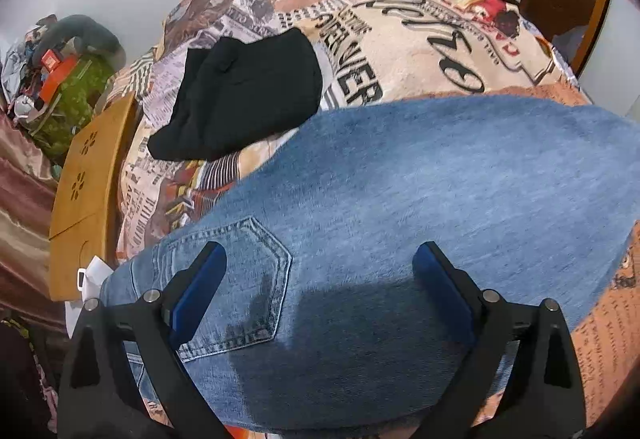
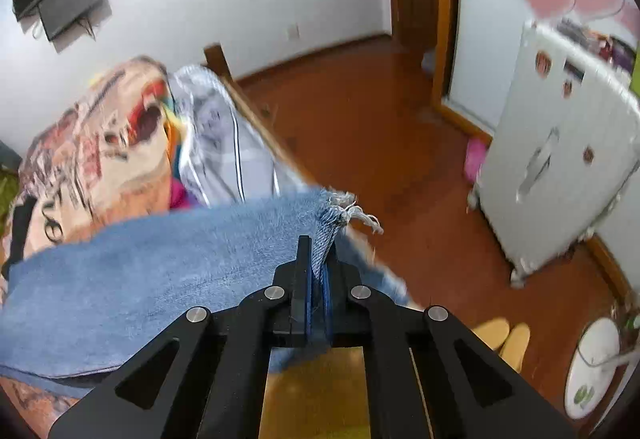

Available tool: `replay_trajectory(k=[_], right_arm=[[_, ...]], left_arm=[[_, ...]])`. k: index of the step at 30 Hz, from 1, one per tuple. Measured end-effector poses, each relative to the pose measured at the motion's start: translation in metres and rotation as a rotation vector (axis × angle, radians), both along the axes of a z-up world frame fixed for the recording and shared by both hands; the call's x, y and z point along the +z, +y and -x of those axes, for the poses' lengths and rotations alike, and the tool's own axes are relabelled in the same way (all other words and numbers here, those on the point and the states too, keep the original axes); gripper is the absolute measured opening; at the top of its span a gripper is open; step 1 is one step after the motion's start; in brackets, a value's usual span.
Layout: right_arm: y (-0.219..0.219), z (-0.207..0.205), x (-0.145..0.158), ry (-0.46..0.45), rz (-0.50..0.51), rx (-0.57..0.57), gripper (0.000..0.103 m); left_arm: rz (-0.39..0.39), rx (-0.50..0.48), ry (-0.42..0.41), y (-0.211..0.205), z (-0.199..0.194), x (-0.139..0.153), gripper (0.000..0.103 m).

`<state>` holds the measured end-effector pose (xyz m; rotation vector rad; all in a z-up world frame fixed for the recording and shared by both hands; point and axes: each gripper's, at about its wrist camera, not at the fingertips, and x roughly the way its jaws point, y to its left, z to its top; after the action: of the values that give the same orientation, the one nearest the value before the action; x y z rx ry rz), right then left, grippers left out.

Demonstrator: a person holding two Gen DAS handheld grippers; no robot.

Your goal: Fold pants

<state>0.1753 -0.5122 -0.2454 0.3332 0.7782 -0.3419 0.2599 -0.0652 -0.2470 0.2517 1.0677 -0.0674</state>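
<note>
bed (image 1: 420,51) with a newspaper-print blanket filled the upper frame, blue jeans (image 1: 400,199) sprawled across its lower middle, black garment (image 1: 240,95) upper left of them, left tool (image 1: 320,271) spread wide just over the denim, right tool (image 2: 319,263) pinching the frayed hem

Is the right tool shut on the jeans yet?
Yes, shut. Its pads pinch the frayed hem of the jeans in the right tool, cloth bunched between them.
</note>
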Motion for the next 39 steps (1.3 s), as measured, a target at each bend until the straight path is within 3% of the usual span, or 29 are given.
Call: replay_trajectory(k=[2, 6, 9, 12, 14, 19, 26, 34, 39], right_arm=[[-0.005, -0.001, 0.002, -0.003, -0.003, -0.008, 0.003], [-0.003, -0.006, -0.032, 0.101, -0.015, -0.009, 0.003], [-0.008, -0.006, -0.056, 0.179, -0.082, -0.009, 0.005], [-0.018, 0.002, -0.049, 0.179, -0.173, -0.028, 0.016], [-0.022, 0.009, -0.038, 0.165, -0.233, -0.031, 0.032], [-0.010, 0.027, -0.015, 0.111, -0.280, -0.015, 0.050], [0.024, 0.033, -0.028, 0.111, -0.446, 0.055, 0.051], [0.018, 0.016, -0.047, 0.074, -0.563, -0.019, 0.055], [0.015, 0.002, -0.057, 0.079, -0.546, -0.044, 0.055]], left_arm=[[0.015, -0.005, 0.002, -0.001, 0.000, 0.000, 0.097], [0.029, -0.006, 0.031, -0.004, 0.002, -0.013, 0.097], [0.052, 0.001, 0.032, 0.000, 0.003, -0.013, 0.097], [0.083, 0.013, 0.048, 0.003, 0.002, -0.014, 0.098], [0.095, 0.019, 0.050, 0.005, 0.002, -0.015, 0.098], [0.100, 0.026, 0.042, 0.005, 0.003, -0.015, 0.099], [0.106, 0.027, 0.038, 0.005, 0.005, -0.016, 0.099], [0.214, 0.069, 0.084, 0.019, 0.000, -0.022, 0.101], [0.235, 0.074, 0.090, 0.021, -0.001, -0.024, 0.101]])
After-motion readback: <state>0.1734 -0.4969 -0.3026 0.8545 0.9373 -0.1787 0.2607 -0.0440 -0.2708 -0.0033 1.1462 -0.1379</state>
